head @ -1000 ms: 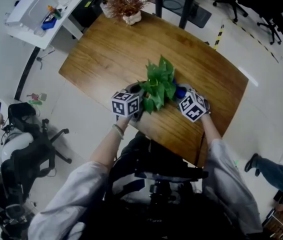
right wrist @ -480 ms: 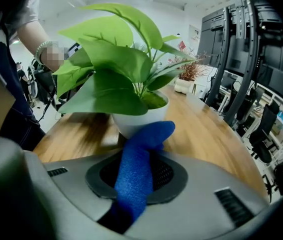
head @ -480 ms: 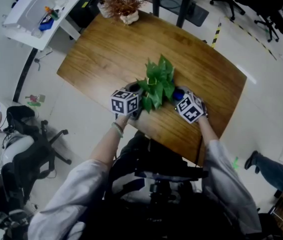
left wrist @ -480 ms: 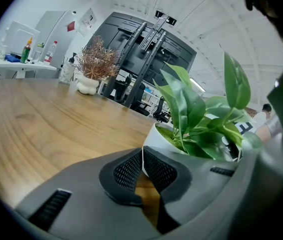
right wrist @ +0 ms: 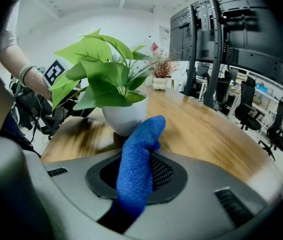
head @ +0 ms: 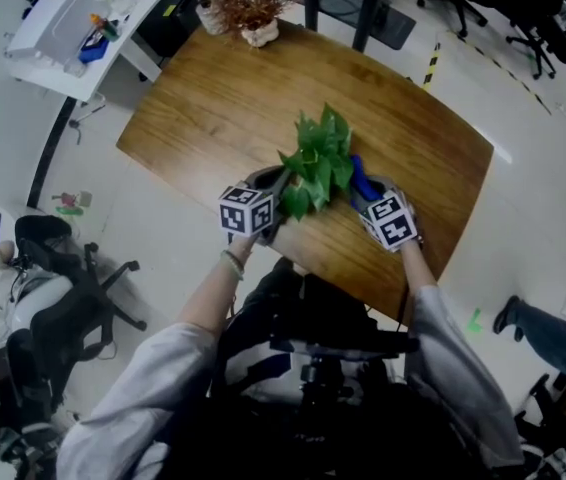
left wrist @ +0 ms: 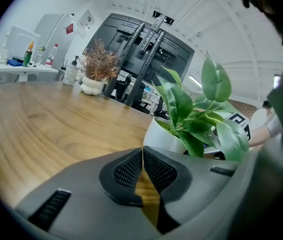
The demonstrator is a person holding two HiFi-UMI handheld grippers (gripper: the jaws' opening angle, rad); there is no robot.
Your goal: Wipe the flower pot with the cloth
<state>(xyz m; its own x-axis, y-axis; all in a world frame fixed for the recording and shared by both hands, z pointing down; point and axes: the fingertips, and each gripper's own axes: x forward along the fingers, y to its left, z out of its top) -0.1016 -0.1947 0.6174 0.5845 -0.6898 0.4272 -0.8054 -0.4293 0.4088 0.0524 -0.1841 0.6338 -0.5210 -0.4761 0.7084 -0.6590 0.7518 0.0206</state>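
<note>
- Wooden table (head: 213, 98): broad, smooth and glossy-grained; the potted plant is set toward its near edge, between the two grippers.
- Flower pot (right wrist: 124, 116): white, rounded and smooth, topped by wide green leaves (right wrist: 99, 69). It is not held, so it could be slid or tipped if pressed from one side.
- Left gripper (left wrist: 142, 160): ribbed pads are pressed together with nothing between them, just beside the pot.
- Right gripper (right wrist: 140, 176): clamped on a fuzzy blue cloth (right wrist: 139, 154) whose tip is at the pot's base; contact cannot be confirmed.
</note>
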